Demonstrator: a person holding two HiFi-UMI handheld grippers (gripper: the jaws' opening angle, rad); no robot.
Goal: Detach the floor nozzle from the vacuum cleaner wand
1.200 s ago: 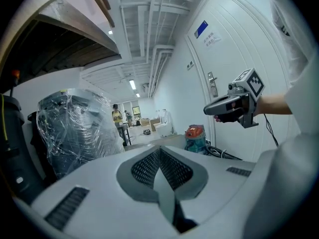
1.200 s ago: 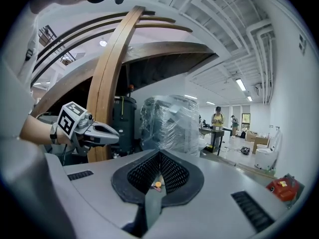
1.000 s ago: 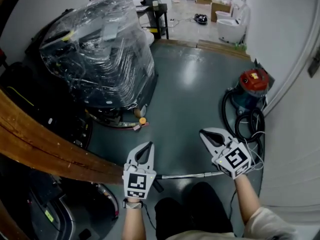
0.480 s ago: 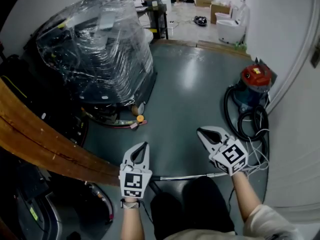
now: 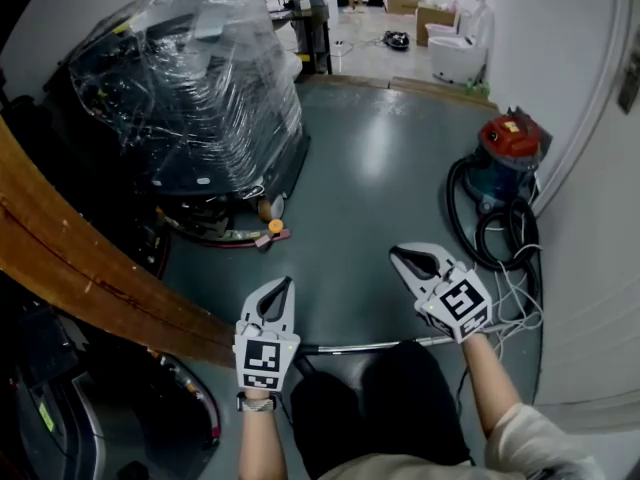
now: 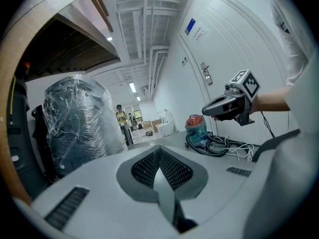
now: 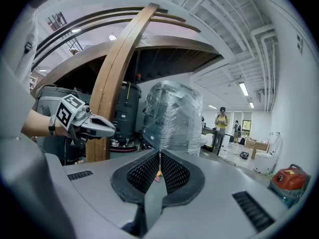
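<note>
1. Chrome wand (image 5: 365, 346) lies crosswise on the floor (image 5: 380, 178), just in front of your knees. Its left end runs into a dark part (image 5: 303, 364) by your leg, too hidden to name.
2. Your left claw (image 5: 287, 282) is closed with nothing in it, above the wand's left end.
3. Your right claw (image 5: 396, 255) is closed and empty too, above the right end.
4. Open floor lies ahead, between the claws.
5. On your left the wooden beam (image 5: 90, 278) edge is near. On your right the hose (image 5: 492, 236), the vacuum (image 5: 508, 158) and the wall (image 5: 600, 268) crowd in.
</note>
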